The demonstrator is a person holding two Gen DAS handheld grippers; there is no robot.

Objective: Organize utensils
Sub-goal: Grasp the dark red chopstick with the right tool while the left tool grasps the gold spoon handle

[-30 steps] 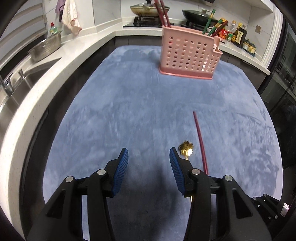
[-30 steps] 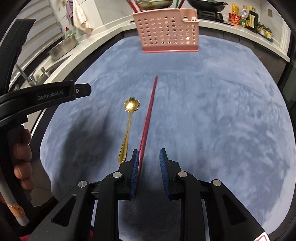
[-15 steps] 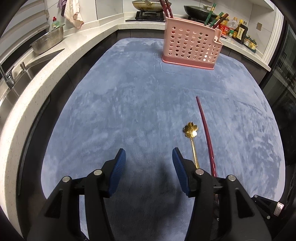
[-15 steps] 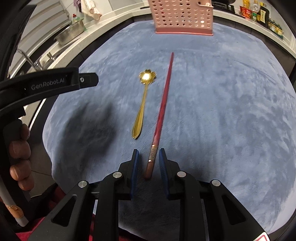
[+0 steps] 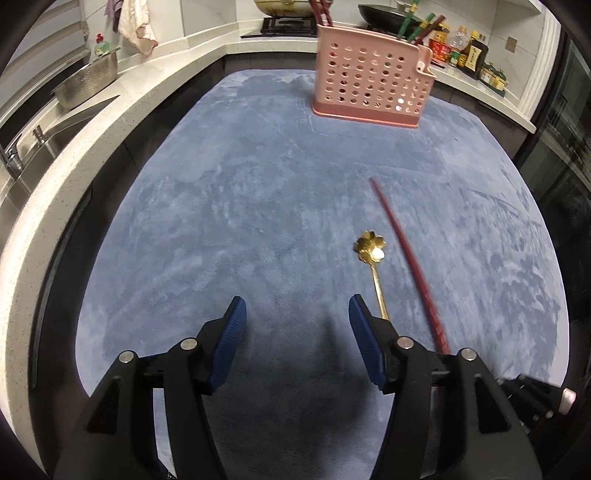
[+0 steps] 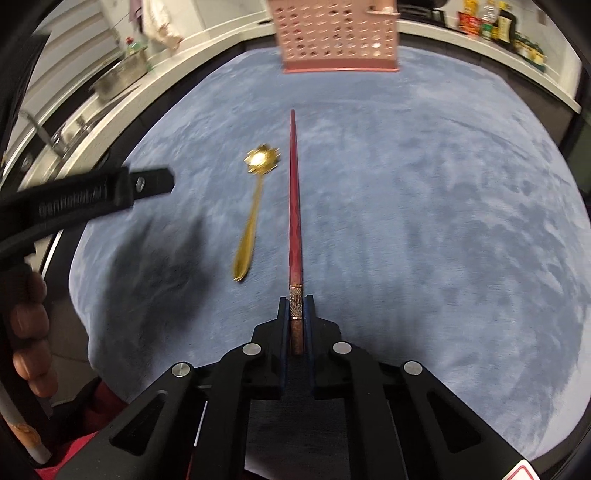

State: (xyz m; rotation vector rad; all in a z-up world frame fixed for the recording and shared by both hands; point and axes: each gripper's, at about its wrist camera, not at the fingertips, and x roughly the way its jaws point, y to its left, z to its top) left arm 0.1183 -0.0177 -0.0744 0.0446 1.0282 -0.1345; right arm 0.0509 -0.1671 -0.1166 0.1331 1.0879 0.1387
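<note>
A dark red chopstick (image 6: 294, 206) points away from me toward the pink perforated utensil holder (image 6: 338, 35). My right gripper (image 6: 296, 304) is shut on the chopstick's thick decorated end. A gold spoon with a flower-shaped bowl (image 6: 253, 210) lies on the blue mat just left of the chopstick. In the left wrist view my left gripper (image 5: 297, 314) is open and empty above the mat, with the spoon (image 5: 373, 264) and the chopstick (image 5: 408, 258) to its right. The holder (image 5: 371, 90) stands at the far side with several chopsticks in it.
The blue mat (image 5: 240, 206) covers the table. A white counter (image 5: 74, 155) curves along the left with a metal colander (image 5: 86, 83) and a sink. Bottles (image 5: 467, 51) stand at the back right. A stove with pans is behind the holder.
My right gripper has closed on the chopstick's thick end and the chopstick now points straight ahead. The left gripper has shifted slightly and stays open.
</note>
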